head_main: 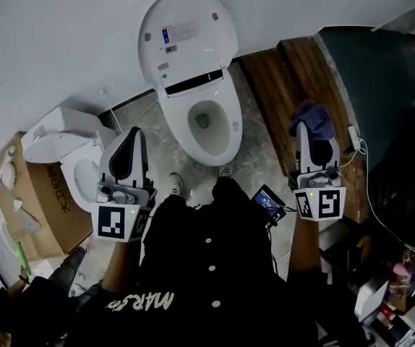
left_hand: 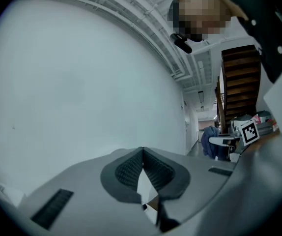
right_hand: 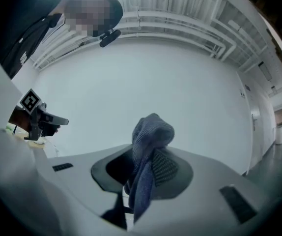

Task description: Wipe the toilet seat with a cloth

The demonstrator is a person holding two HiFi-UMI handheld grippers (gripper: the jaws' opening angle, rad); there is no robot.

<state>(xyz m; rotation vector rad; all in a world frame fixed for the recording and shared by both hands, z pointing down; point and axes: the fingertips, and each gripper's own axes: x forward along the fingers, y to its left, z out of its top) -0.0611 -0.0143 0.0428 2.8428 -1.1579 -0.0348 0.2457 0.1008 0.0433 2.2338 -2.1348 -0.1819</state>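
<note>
Dark jacket (head_main: pixel 207 266) with pale buttons fills the bottom of the head view, and both grippers are held up on either side of it. On the person's right, the right gripper (right_hand: pixel 148 154) has its jaws closed on a blue-grey cloth (right_hand: pixel 152 132); the fabric bunches above the pads and a strip of it hangs down between them. On the other side, the left gripper (left_hand: pixel 142 154) has its jaws brought together, the ribbed pads (left_hand: pixel 126 171) meeting at their tips with nothing between them. Both grippers point at a plain white wall (left_hand: pixel 82 82). From the head view, the toilet seat (head_main: pixel 230 132) lies between the two grippers and somewhat beyond their tips, well apart from the cloth, with the lid (head_main: pixel 186 31) raised behind it. Just outside the left gripper stands a second toilet (head_main: pixel 56 139) beside a cardboard box (head_main: pixel 52 204). Wooden boards (head_main: pixel 280 78) lie beyond the right gripper
</note>
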